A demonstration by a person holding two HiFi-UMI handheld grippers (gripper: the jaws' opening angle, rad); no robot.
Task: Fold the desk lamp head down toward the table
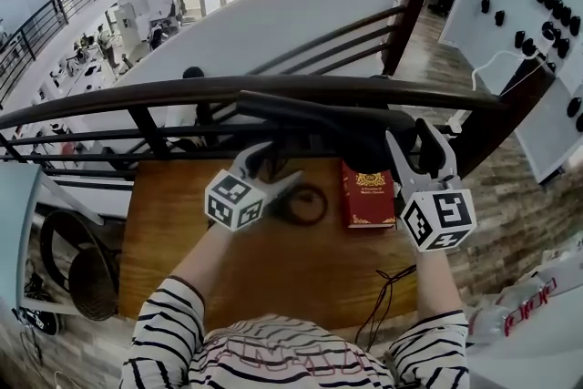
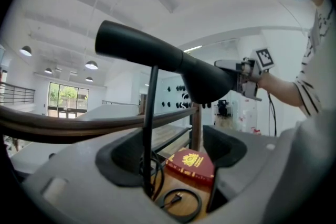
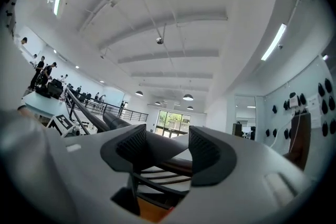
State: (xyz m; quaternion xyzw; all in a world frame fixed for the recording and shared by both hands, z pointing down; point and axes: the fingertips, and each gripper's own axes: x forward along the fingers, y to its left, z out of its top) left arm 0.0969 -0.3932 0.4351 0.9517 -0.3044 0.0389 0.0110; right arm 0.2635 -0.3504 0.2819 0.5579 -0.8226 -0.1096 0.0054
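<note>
On the wooden counter (image 1: pixel 228 287), smooth and orange-brown, stands the desk lamp. It has a matte black lamp head (image 1: pixel 346 127), long and widening to a rounded end, carried on a thin dark lamp stem (image 2: pixel 150 113). The head lies roughly level, high above the counter, just in front of a dark rounded handrail (image 1: pixel 137 96). Near the stem's foot a black coiled cable (image 1: pixel 305 205) and a red book (image 1: pixel 368 194) with a gold emblem lie flat on the wood, close to each other.

My right gripper (image 1: pixel 421 150) is raised, with the forearm stretched forward. Its grey fingers (image 3: pixel 205 152), with ribbed dark pads, point up and are closed on the wider end of the lamp head, which fills the gap between them.

My left gripper (image 1: pixel 271 167) is held lower and angled toward the stem. Its fingers (image 2: pixel 126 160) stand wide apart, with the stem upright between them, close to the finger at the left of the left gripper view. Whether the stem touches that pad I cannot tell.

Both sleeves (image 1: pixel 164 332) are striped black and white. A thin black wire (image 1: pixel 378 301) crosses the counter's near edge by my right forearm.

I cannot make out the lamp's base. The left gripper covers it in the head view, and the gripper body cuts it off in the left gripper view.
</note>
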